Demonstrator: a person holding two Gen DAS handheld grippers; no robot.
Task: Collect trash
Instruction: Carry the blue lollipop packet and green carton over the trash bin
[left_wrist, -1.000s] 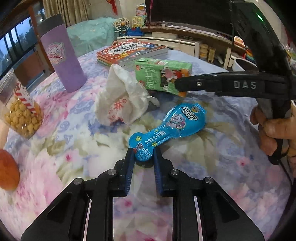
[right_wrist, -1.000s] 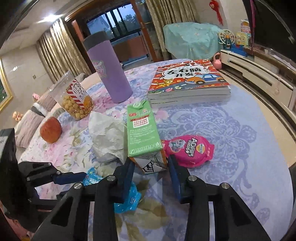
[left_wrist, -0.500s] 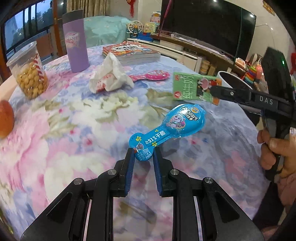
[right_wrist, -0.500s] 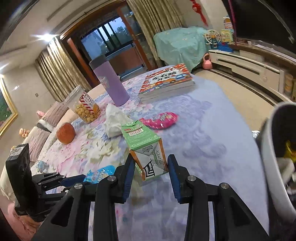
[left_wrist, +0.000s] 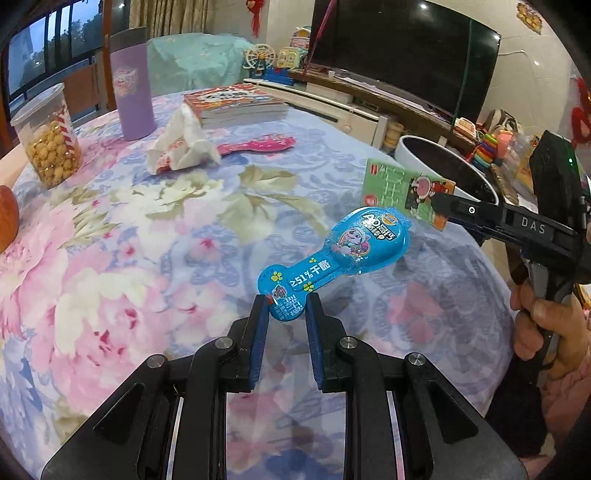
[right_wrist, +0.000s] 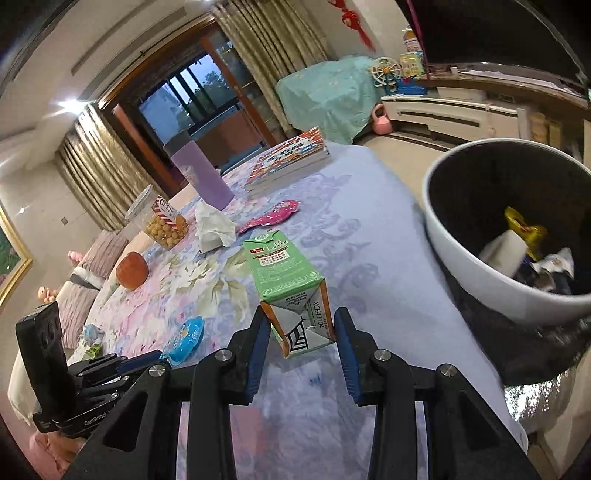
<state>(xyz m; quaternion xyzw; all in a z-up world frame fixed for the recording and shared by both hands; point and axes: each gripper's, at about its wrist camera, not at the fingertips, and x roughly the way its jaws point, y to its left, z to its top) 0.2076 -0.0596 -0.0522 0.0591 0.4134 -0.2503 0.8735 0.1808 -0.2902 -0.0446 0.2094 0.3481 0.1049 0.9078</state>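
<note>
The left gripper (left_wrist: 284, 314) pinches the light, floppy blue wrapper (left_wrist: 334, 254) by its narrow tail, short of the bin (right_wrist: 476, 275), while the right gripper (right_wrist: 300, 334) clamps the stiff, crushable carton (right_wrist: 286, 275) at its base, nearer the bin.

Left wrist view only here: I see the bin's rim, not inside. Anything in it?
Observer: Yes. The bin holds a yellow wrapper and a white scrap.
Operator: Is the carton over it?
Observer: Not yet. The carton, clamped by its base in the right gripper, hangs above the table, left of the bin in the right wrist view.
</note>
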